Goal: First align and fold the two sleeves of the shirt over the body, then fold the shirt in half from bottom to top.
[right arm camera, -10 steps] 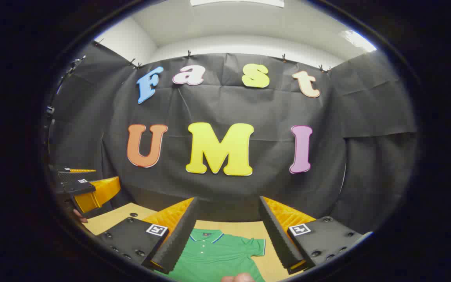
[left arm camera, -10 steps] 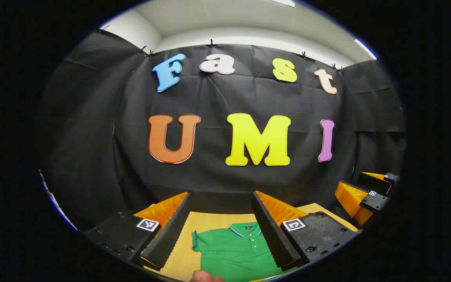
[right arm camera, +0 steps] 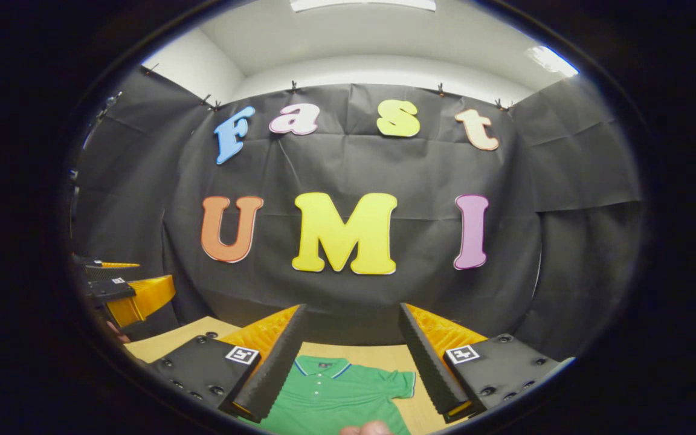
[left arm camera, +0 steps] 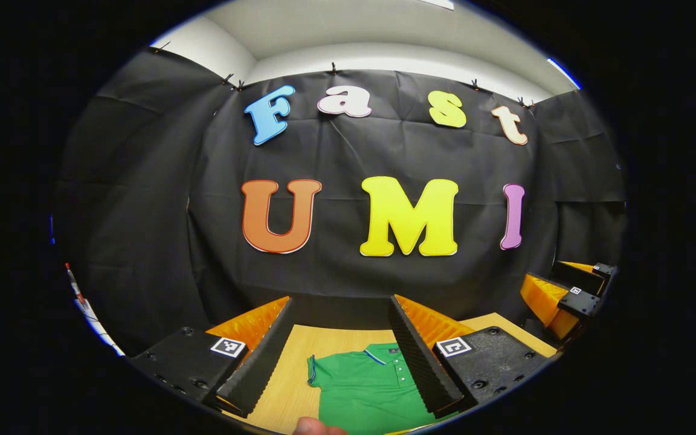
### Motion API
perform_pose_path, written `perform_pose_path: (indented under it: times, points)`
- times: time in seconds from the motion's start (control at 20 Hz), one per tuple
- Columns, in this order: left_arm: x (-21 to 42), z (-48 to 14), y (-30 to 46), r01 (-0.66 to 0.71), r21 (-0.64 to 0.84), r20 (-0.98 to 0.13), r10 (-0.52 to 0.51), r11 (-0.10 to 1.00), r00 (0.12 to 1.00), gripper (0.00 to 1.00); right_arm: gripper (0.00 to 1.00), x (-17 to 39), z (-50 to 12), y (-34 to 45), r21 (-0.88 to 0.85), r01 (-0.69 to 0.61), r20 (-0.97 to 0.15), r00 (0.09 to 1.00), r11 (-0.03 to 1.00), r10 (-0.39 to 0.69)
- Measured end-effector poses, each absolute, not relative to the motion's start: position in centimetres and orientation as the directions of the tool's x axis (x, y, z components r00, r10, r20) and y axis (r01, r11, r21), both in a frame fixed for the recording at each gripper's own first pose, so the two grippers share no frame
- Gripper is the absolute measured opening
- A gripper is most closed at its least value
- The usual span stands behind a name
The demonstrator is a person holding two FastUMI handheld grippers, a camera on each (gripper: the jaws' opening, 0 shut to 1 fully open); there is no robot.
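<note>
A green polo shirt with a blue-trimmed collar lies flat on the wooden table, collar toward the booth wall. In the left gripper view my left gripper hangs open above it, with the shirt's left sleeve showing between the fingers. In the right gripper view the same shirt lies below my open right gripper, its other sleeve spread out flat. Neither gripper touches the cloth. Each view shows the other gripper off to the side: the right gripper and the left gripper.
The black cloth wall stands close behind the table's far edge. A fingertip of the holding hand shows at the bottom of the left gripper view, and another fingertip at the bottom of the right gripper view.
Both views have shifted slightly: the shirt sits a little to the right in each view. Both grippers stay open and high above the table.
</note>
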State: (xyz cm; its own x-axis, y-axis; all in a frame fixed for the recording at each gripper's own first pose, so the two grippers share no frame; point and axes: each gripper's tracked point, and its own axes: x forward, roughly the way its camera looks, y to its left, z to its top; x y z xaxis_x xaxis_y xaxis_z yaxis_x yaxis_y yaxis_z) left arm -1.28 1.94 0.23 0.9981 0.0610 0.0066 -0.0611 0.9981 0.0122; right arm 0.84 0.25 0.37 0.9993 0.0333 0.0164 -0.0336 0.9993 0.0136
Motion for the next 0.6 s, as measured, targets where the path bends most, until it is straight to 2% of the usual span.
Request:
perform_pose_path:
  times: [0.05, 0.45, 0.6]
  points:
    - [-1.46, 0.27, 2.21, -0.07, 0.011, 0.008, 0.07, 0.997, 0.998, 0.99, 0.96, 0.78, 0.5, 0.42, 0.01, -0.037, 0.02, 0.999, 0.999, 0.037]
    - [-1.73, 0.4, 2.55, -0.087, 0.006, 0.01, 0.087, 0.996, 0.996, 1.0, 0.96, 1.12, 0.7, 0.42, 0.023, -0.043, 0.028, 0.999, 0.999, 0.042]
    - [-1.76, 0.15, 2.59, -0.086, 0.004, 0.006, 0.086, 0.996, 0.996, 1.0, 0.91, 1.03, 0.57, -0.01, 0.015, -0.041, 0.027, 0.999, 0.999, 0.04]
